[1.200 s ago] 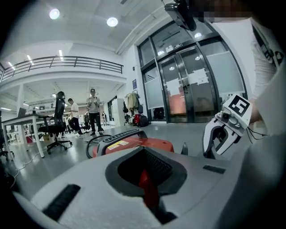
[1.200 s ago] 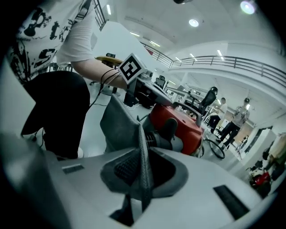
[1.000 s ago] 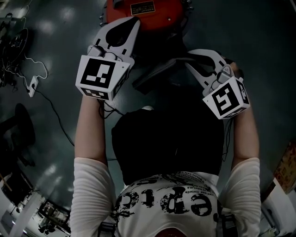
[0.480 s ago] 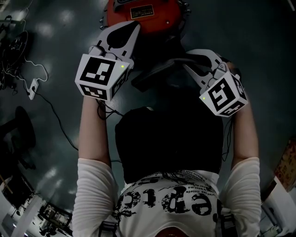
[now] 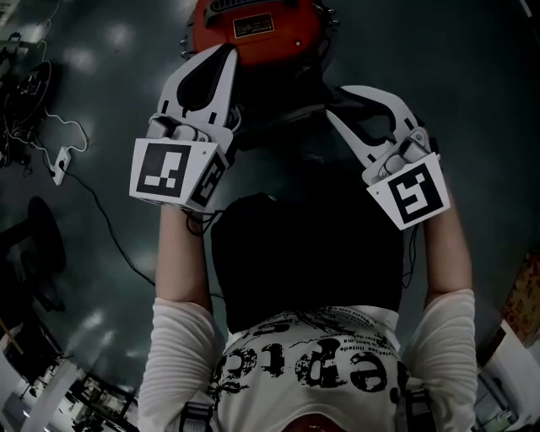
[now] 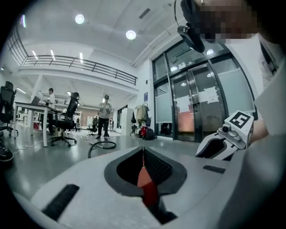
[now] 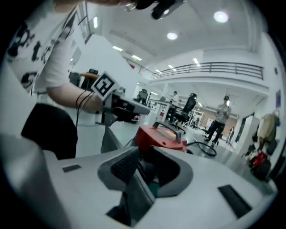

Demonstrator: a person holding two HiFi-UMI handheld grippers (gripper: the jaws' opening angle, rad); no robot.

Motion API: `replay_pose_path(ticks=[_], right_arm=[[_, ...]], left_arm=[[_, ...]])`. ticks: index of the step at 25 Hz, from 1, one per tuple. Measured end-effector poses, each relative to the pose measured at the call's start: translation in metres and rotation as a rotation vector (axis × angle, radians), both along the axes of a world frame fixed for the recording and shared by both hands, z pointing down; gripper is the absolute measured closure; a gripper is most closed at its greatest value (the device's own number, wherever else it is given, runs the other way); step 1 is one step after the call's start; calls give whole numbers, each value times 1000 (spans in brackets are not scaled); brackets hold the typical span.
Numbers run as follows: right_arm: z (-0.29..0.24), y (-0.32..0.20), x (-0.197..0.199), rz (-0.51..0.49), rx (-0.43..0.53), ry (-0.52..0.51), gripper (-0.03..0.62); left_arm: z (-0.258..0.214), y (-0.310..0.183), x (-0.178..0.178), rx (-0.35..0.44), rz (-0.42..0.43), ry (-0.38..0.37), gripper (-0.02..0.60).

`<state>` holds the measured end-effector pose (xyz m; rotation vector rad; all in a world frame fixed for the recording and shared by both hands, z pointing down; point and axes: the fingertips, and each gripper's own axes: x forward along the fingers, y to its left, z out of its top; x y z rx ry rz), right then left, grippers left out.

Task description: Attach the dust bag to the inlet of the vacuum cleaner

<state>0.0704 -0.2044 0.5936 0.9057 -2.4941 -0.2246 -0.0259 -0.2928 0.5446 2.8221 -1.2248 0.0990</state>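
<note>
The red vacuum cleaner stands on the dark floor ahead of me. A dark grey dust bag stretches between my two grippers above it. My left gripper is shut on the bag's thin edge, and in the right gripper view a grey flap hangs below it. My right gripper has just been opening. The bag's flat sheet still lies between its jaws, leaning on one pad with a gap to the other. Each gripper shows in the other's view.
White cables and a plug strip lie on the floor at the left, near a black chair base. A black hose coils on the floor beyond the vacuum. Desks, office chairs and standing people fill the far room.
Both grippers have risen and moved toward the vacuum in the head view, carrying the dust bag with them. The marker cubes have rolled slightly.
</note>
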Motion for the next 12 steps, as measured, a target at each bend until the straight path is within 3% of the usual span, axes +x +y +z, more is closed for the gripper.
replay_pose_path(ticks=[3, 6, 12], right_arm=[[-28, -7, 11, 115, -32, -182, 513], [-55, -17, 25, 249, -6, -245, 591], [-136, -12, 45, 408, -53, -336, 591]], left_arm=[[-14, 12, -12, 2, -81, 81, 577], [-25, 23, -11, -42, -117, 110, 577], [-84, 48, -5, -183, -168, 141, 577]])
